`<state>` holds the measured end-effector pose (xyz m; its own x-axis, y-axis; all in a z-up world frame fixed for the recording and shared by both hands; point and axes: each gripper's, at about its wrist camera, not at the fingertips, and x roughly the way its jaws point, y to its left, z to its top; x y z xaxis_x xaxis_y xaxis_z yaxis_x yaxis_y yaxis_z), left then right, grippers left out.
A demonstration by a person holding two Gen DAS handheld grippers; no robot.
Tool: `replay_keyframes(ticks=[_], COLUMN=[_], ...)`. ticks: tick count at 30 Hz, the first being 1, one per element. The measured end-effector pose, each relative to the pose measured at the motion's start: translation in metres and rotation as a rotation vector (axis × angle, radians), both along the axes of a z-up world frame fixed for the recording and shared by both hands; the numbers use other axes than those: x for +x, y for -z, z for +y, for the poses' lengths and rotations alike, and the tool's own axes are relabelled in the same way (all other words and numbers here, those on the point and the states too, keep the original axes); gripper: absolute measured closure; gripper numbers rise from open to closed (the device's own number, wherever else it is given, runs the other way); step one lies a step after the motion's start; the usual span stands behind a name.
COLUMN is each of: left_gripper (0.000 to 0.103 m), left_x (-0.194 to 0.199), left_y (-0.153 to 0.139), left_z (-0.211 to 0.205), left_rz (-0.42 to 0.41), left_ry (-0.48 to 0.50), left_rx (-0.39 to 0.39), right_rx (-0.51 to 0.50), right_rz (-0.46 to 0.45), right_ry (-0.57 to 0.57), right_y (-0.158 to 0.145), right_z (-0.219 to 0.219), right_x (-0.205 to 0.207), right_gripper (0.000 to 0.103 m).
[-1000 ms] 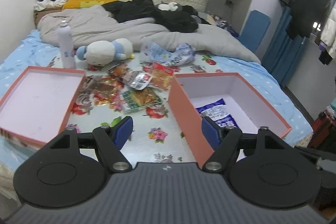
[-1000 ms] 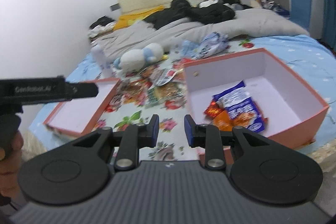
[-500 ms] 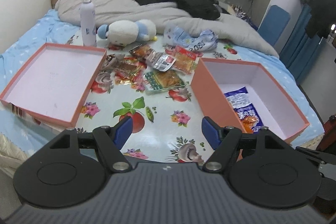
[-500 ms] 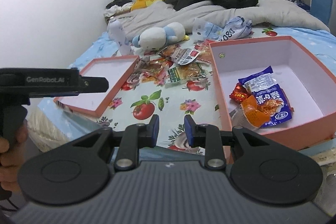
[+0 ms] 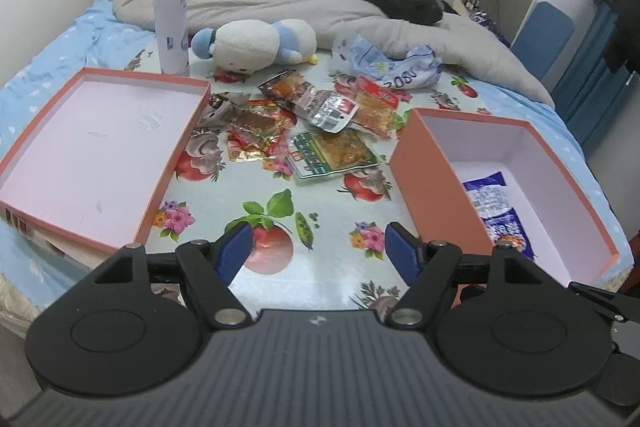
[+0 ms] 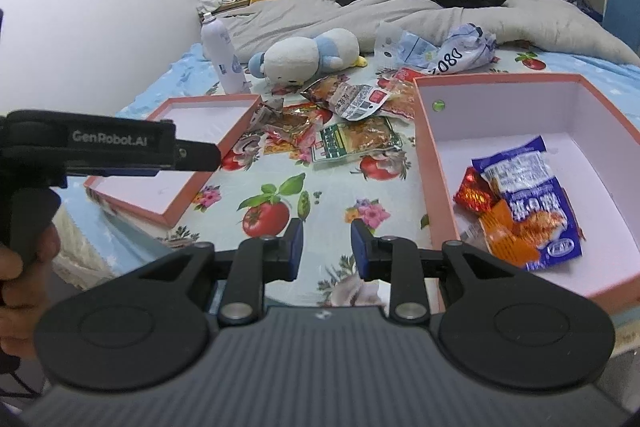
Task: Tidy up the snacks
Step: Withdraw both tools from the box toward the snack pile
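A pile of snack packets (image 5: 304, 123) lies on the flowered cloth between two orange boxes; it also shows in the right wrist view (image 6: 344, 123). The deep box (image 5: 432, 183) on the right holds a blue packet (image 5: 500, 215); the right wrist view shows the blue packet (image 6: 528, 187) with red and orange ones in that box (image 6: 434, 167). The shallow lid (image 5: 92, 143) on the left is empty. My left gripper (image 5: 320, 251) is open and empty above the near cloth. My right gripper (image 6: 326, 243) is open with a narrow gap, empty, near the deep box's front corner.
A white spray bottle (image 5: 171, 23), a plush toy (image 5: 260, 43) and a crumpled blue-white bag (image 5: 392, 67) lie behind the pile. A grey duvet and black clothes fill the back of the bed. The left gripper's body (image 6: 100, 147) shows at the right view's left.
Both grippers have risen and tilted down over the bed, so the boxes and pile show from higher up. Neither has taken hold of anything.
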<state>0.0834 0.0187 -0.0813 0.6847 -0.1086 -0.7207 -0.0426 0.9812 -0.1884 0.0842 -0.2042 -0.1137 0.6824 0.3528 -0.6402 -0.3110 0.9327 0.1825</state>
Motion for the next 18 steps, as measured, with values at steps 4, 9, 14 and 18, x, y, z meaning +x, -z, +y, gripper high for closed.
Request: replay_keyframes(ticks=[4, 9, 14, 18], left_gripper=[0.026, 0.026, 0.016, 0.016], left_x=[0.021, 0.048, 0.080, 0.108], left_y=[0.012, 0.028, 0.047, 0.062], left_z=[0.010, 0.024, 0.037, 0.047], left_rz=[0.031, 0.062, 0.100, 0.109], left_ry=[-0.007, -0.012, -0.005, -0.015], left_rx=[-0.002, -0.005, 0.002, 0.024], right_rx=[0.006, 0.007, -0.015, -0.031], right_rz=[0.005, 0.009, 0.039, 0.018], right_ry=[0.013, 0.034, 0.032, 0.021], right_y=[0.003, 0.011, 0.022, 0.029], right_z=[0.009, 0.014, 0.025, 0.037], right_x=[0.016, 0.036, 0.061, 0.080], right_gripper=[0.070, 0.031, 0.020, 0.020])
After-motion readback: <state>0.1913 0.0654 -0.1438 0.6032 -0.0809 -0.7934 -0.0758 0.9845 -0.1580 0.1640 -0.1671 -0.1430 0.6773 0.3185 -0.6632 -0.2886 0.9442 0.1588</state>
